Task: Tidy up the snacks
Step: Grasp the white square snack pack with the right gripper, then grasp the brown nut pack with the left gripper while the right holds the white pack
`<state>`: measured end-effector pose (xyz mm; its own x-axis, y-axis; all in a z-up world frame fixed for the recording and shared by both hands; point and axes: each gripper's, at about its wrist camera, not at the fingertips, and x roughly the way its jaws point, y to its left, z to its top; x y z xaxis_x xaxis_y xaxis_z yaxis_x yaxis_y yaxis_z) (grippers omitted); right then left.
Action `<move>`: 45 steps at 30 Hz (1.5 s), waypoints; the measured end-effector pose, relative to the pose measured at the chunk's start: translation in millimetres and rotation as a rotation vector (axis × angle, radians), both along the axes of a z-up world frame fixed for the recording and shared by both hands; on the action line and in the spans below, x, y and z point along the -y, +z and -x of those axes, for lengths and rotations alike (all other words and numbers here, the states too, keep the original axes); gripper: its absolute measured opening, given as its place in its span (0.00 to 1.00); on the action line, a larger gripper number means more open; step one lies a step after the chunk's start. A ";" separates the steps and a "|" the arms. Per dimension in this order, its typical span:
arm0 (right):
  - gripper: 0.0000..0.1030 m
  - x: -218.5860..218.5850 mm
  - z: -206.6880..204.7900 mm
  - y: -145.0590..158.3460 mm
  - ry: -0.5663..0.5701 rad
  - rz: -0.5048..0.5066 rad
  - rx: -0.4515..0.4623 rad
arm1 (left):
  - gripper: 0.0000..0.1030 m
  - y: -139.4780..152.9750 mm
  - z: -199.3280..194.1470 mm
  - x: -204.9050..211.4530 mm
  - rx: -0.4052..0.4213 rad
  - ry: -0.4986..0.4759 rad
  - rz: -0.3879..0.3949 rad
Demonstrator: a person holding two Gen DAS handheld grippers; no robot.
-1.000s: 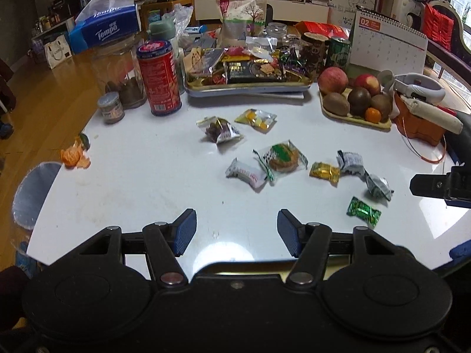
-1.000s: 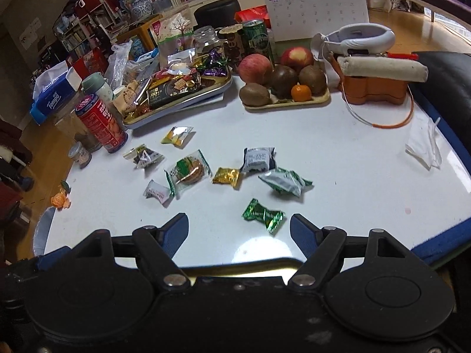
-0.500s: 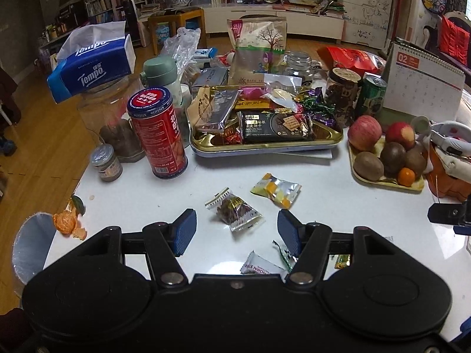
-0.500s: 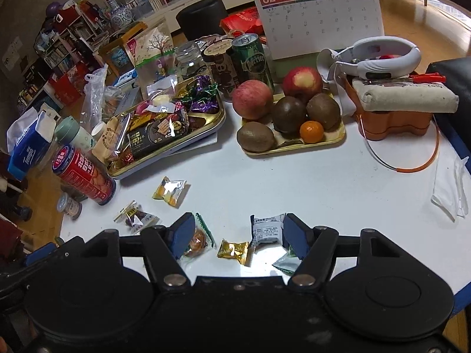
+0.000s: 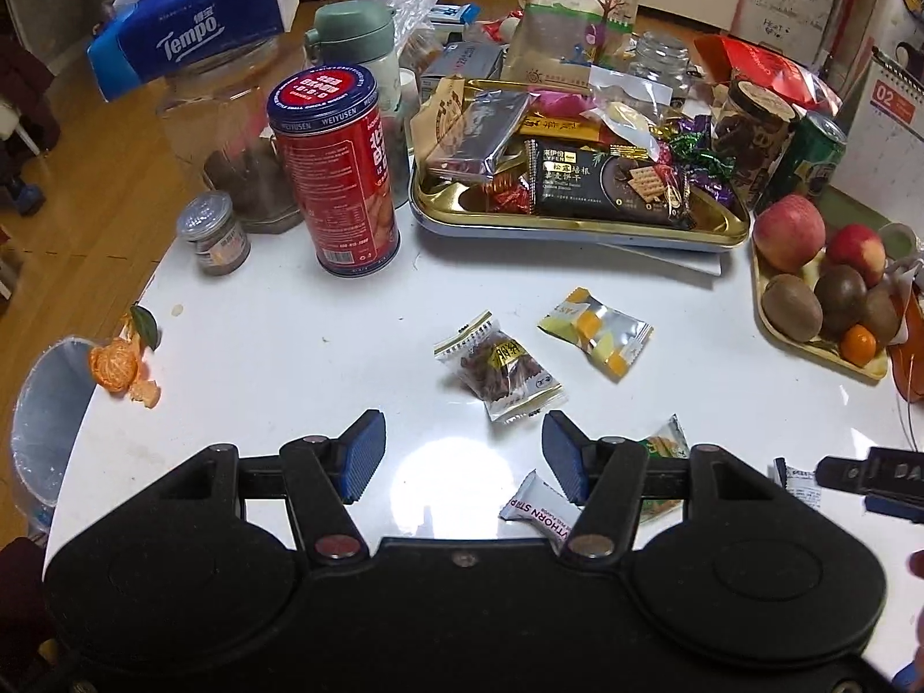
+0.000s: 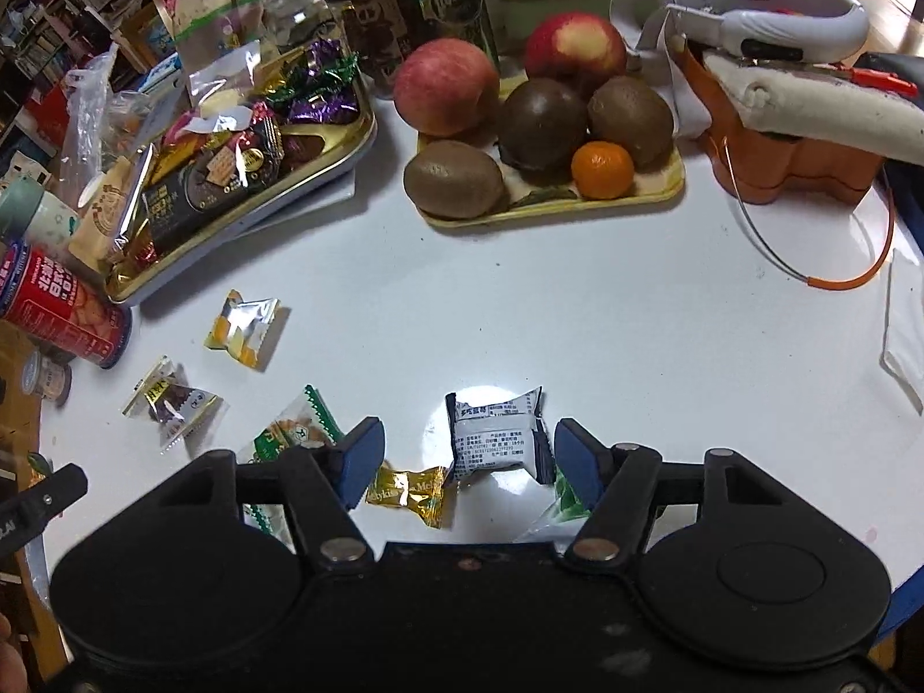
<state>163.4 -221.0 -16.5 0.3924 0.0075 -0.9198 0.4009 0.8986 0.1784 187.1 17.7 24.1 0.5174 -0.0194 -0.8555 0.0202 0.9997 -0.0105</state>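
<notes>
Several wrapped snacks lie loose on the white table (image 5: 277,346). In the left wrist view my left gripper (image 5: 462,453) is open and empty, just short of a clear packet of brown pieces (image 5: 499,369); a yellow-and-silver packet (image 5: 598,332) lies to its right and a white bar (image 5: 534,514) under the right finger. In the right wrist view my right gripper (image 6: 469,453) is open around a grey-white packet (image 6: 499,439), with a gold candy (image 6: 410,491) and a green-edged biscuit packet (image 6: 289,433) to the left. The gold snack tray (image 5: 716,228) (image 6: 242,231), full of snacks, stands at the back.
A red tin (image 5: 338,173), small jar (image 5: 216,234), tissue box (image 5: 190,23) and green mug (image 5: 355,40) stand back left. A fruit tray (image 6: 554,211) and orange basket (image 6: 791,167) stand right. Orange peel (image 5: 118,367) lies at the left table edge.
Both grippers have moved forward and lower over the table towards the loose snacks. The right gripper's fingers now flank the grey-white packet. Both stay open.
</notes>
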 end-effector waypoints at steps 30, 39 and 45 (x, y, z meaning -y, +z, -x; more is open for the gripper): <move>0.58 -27.4 -34.6 -65.8 -0.075 0.154 -0.157 | 0.62 -13.7 -2.1 -7.7 -0.087 0.030 0.084; 0.63 -25.8 -33.4 -65.2 -0.061 0.149 -0.168 | 0.62 -16.9 0.1 4.1 -0.098 0.017 0.084; 0.57 -19.7 -34.5 -65.5 -0.074 0.121 -0.169 | 0.62 -19.8 -0.1 16.1 -0.101 -0.001 0.074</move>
